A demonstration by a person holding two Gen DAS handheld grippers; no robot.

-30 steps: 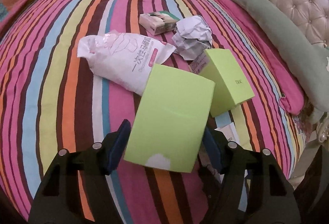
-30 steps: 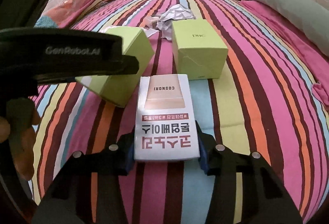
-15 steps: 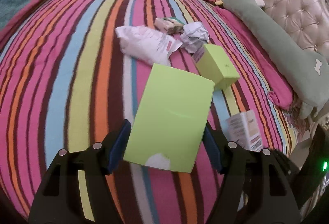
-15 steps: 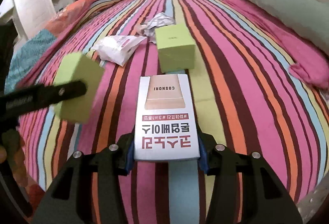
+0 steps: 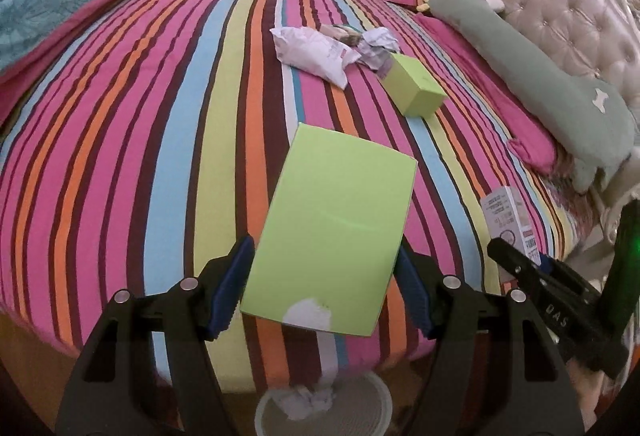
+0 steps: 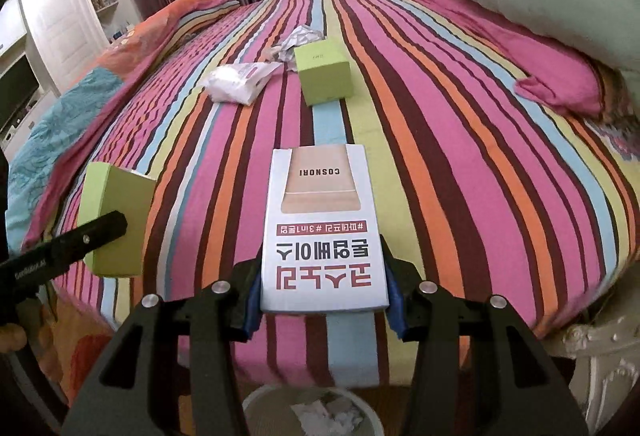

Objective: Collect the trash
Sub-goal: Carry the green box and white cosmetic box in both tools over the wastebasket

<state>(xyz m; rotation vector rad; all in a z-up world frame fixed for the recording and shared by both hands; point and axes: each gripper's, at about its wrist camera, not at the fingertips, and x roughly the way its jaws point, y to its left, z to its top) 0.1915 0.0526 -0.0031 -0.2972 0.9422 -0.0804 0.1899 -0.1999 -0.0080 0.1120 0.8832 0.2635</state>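
My left gripper (image 5: 322,290) is shut on a plain lime-green box (image 5: 332,232), held above the foot edge of the striped bed. My right gripper (image 6: 322,294) is shut on a white carton with red print (image 6: 324,232). Each view shows the other gripper with its load: the green box (image 6: 114,220) at the left, the white carton (image 5: 510,224) at the right. A white waste bin (image 6: 256,408) with crumpled paper in it sits on the floor just below both grippers, as a bin (image 5: 376,404) in the left wrist view. On the bed lie a second green box (image 5: 416,88), a white plastic pouch (image 5: 312,54) and crumpled paper (image 5: 378,44).
A long grey-green bolster (image 5: 540,76) and a pink pillow (image 6: 556,76) lie along the tufted headboard (image 5: 560,8) at the right. A folded orange and teal quilt (image 6: 120,68) covers the bed's left side. White cabinets (image 6: 60,20) stand at the far left.
Both grippers have pulled back from the trash pile toward the foot of the bed with their boxes. The bin has come into view under them.
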